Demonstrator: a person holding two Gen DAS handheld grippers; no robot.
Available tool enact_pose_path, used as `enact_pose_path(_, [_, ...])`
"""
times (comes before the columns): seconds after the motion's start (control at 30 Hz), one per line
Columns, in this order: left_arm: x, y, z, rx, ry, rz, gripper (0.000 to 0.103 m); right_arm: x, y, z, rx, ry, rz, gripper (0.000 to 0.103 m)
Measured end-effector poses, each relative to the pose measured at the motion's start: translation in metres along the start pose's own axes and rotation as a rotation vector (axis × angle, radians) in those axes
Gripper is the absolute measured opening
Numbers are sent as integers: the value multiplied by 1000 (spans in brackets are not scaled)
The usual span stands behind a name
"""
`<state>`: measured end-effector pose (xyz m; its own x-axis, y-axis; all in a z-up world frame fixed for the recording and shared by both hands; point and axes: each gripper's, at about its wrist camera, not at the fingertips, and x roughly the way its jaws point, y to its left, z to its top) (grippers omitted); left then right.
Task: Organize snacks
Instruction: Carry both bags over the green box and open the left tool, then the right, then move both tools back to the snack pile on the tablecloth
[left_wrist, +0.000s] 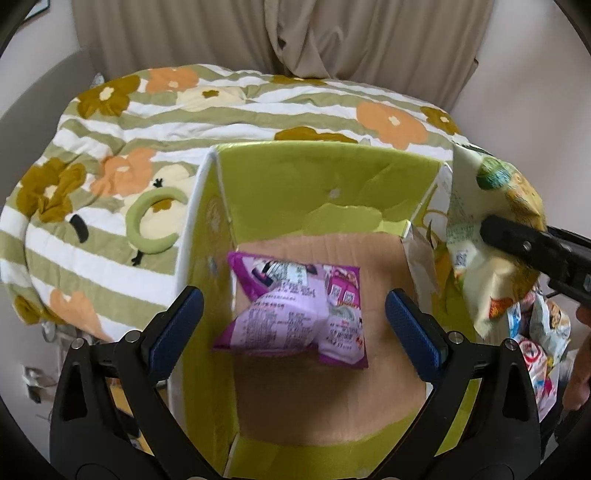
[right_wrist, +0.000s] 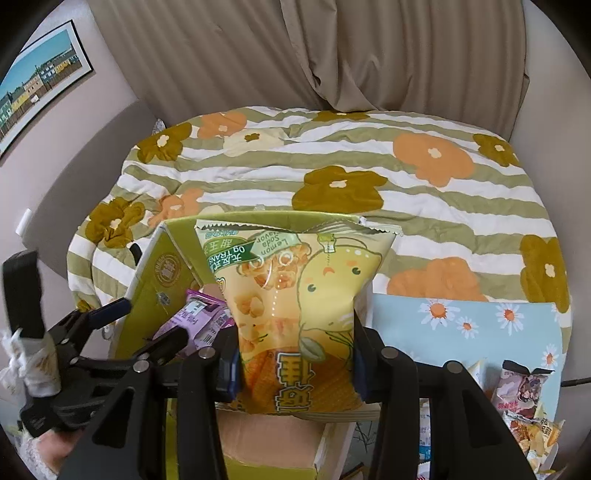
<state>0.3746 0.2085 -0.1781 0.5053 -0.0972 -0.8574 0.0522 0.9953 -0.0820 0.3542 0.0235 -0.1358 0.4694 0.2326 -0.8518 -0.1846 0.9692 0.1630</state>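
One yellow bag (right_wrist: 295, 317) riding toward the box (left_wrist: 332, 177)
Right claw (right_wrist: 295, 363) is pinching its soft, light lower half; left claw (left_wrist: 295, 321) is gaping above the purple bag (left_wrist: 295, 314).

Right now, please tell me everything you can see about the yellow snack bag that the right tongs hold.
The yellow snack bag is a puffy, glossy foil-like packet with a zigzag sealed edge on top. Its print shows popcorn, a cartoon lemon face and a green banner reading "Lemon Soda"; the print appears upside down. The right tongs clamp its lower part from both sides and hold it upright. It hangs above the near right edge of the green cardboard box, not yet inside. Nothing else visibly touches it.
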Motion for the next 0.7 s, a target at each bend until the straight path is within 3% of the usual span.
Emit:
enact_pose_path(0.27, [-27, 0, -13, 0, -27, 5, 98, 5, 12, 10, -26, 17, 10, 42])
enact_pose_path(0.57, [-21, 6, -19, 8, -3, 20, 98, 51, 27, 23, -69, 93, 19, 45])
enact_pose_path(0.6, [-19, 8, -19, 4, -1, 18, 98, 54, 26, 23, -70, 89, 10, 57])
enact_pose_path(0.63, [-19, 9, -19, 0, 0, 17, 98, 55, 27, 23, -71, 85, 7, 81])
enact_pose_path(0.67, [-18, 11, -19, -3, 0, 18, 98, 55, 25, 22, -74, 82, 12, 98])
enact_pose_path(0.7, [-17, 12, -20, -4, 0, 19, 98, 55, 24, 21, -79, 81, 12, 103])
